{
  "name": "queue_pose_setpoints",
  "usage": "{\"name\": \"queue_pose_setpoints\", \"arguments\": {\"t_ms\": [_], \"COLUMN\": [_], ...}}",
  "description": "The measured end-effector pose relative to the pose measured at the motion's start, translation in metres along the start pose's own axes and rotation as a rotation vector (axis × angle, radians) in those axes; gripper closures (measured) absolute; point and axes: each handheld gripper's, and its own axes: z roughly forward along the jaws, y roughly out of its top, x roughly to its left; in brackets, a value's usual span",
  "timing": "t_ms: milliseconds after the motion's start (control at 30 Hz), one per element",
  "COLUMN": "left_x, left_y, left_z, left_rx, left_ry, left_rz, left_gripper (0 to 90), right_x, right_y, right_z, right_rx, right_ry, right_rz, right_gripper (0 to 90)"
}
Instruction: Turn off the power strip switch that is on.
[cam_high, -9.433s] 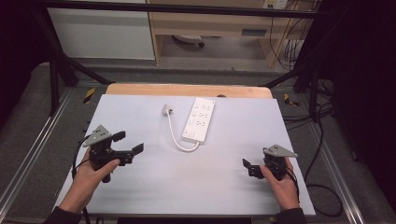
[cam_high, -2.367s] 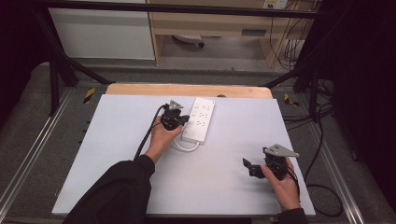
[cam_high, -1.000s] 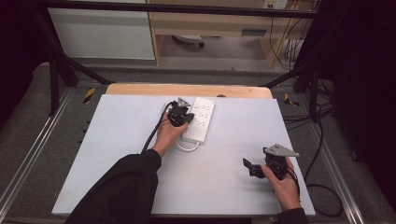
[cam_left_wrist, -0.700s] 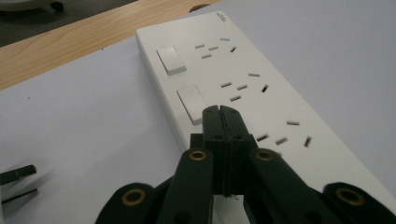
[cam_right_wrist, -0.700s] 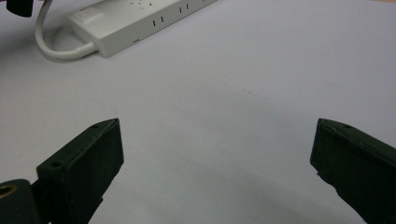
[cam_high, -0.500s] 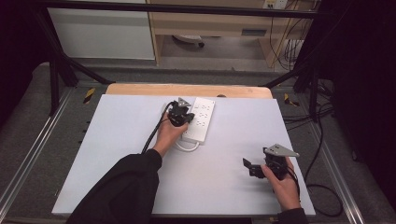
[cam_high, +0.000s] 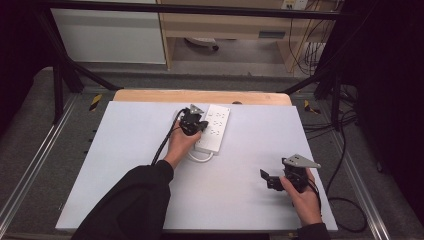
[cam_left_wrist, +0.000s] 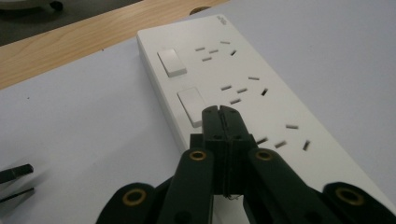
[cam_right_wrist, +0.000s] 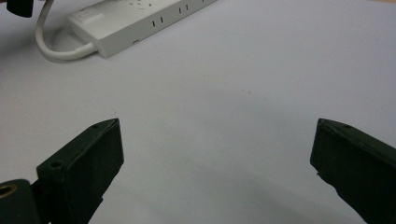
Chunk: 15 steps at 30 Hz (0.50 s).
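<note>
White tabletop (cam_high: 125, 165) first: the left gripper (cam_left_wrist: 221, 111), jaws clenched empty, rests its tip on the power strip (cam_high: 214, 128), seemingly beside a rocker switch (cam_left_wrist: 192, 106). Off-centre pressure could skid the strip. The right gripper (cam_high: 274, 180) idles near, jaws spread.

Black claw (cam_left_wrist: 223, 112) with brass-ringed screws, grey three-cornered plate, trailing black cable, dark sleeve (cam_high: 131, 200).

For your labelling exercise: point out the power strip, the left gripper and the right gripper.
power strip (cam_high: 216, 127), high view, on its white top face.
left gripper (cam_left_wrist: 222, 114), left gripper view, at the tips of its shut jaws.
right gripper (cam_high: 266, 179), high view, between its open jaws.
</note>
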Motion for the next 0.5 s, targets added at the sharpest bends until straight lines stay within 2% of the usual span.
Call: {"name": "queue_pose_setpoints", "arguments": {"t_ms": [200, 500], "left_x": [-0.0035, -0.0029], "left_y": [0.0019, 0.0012], "left_z": [-0.0018, -0.0076], "left_rx": [-0.006, -0.016], "left_ry": [-0.009, -0.009], "left_rz": [0.006, -0.007], "left_gripper": [90.0, 90.0], "right_x": [0.0006, 0.0006], "right_y": [0.0002, 0.0005], "right_z": [-0.0001, 0.0], "right_rx": [-0.001, -0.001], "right_ry": [0.0, 0.001], "right_rz": [-0.002, -0.005], "right_gripper": [3.1, 3.1]}}
